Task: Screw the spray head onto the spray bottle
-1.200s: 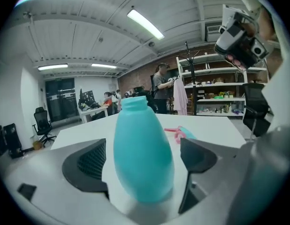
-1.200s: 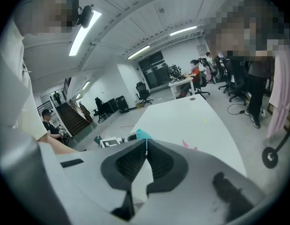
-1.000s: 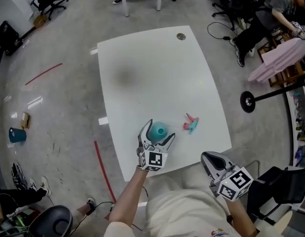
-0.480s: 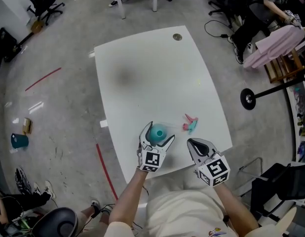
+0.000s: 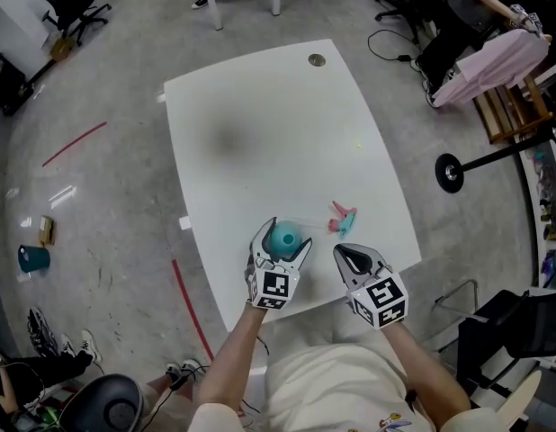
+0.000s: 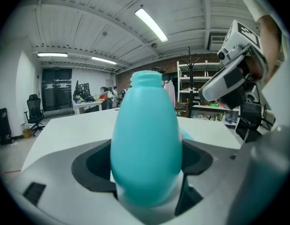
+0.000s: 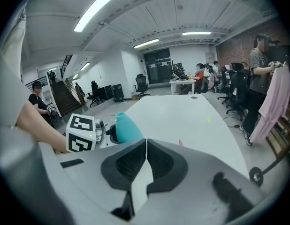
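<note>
A teal spray bottle (image 5: 284,238) stands upright, neck uncapped, near the front edge of the white table (image 5: 260,133). My left gripper (image 5: 286,235) surrounds it. Its jaws have just been closing, and in the left gripper view the pads meet both sides of the bottle (image 6: 146,144). The pink and teal spray head (image 5: 342,219) lies on the table to the right of the bottle, apart from both grippers. My right gripper (image 5: 351,253) hangs shut and empty just in front of the spray head. In the right gripper view the bottle (image 7: 127,128) shows beyond the meeting jaws.
A round grommet (image 5: 316,59) sits at the table's far edge. On the floor are a red tape line (image 5: 190,309), a teal cup (image 5: 31,259) at left and a round stand base (image 5: 450,174) at right. Office chairs and a seated person ring the far side.
My right gripper has come in from beyond the table's front right corner to a spot beside the left gripper, near the spray head. The left gripper has stayed around the bottle.
</note>
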Available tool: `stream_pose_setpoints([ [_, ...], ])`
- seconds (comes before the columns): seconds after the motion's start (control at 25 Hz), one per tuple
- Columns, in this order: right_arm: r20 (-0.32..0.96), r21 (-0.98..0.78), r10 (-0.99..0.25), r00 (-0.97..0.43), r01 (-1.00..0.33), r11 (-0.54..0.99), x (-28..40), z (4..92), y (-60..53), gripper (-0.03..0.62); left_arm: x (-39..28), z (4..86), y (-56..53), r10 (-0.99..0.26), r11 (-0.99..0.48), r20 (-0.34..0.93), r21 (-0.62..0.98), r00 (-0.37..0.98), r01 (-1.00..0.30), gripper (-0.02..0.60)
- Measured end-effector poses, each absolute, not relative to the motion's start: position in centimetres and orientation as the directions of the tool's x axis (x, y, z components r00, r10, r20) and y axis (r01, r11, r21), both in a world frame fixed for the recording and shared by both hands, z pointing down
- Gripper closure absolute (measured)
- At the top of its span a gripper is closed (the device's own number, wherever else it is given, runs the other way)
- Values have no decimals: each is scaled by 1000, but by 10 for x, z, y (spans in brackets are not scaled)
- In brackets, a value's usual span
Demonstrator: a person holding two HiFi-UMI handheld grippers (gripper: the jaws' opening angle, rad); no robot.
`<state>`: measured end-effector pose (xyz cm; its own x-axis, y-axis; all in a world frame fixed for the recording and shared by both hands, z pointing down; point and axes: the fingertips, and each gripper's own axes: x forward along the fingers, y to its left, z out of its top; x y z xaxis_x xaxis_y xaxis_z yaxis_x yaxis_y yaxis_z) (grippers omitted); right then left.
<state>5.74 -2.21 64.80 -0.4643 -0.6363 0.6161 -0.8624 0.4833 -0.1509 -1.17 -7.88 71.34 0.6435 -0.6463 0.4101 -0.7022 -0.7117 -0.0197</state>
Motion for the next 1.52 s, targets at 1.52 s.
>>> stream_pose_setpoints([
  [1.52,912,292,-326,-249,-164,942,81,709,-77,465,-25,641,-50,-621,-652,537,51,571,-756,176],
])
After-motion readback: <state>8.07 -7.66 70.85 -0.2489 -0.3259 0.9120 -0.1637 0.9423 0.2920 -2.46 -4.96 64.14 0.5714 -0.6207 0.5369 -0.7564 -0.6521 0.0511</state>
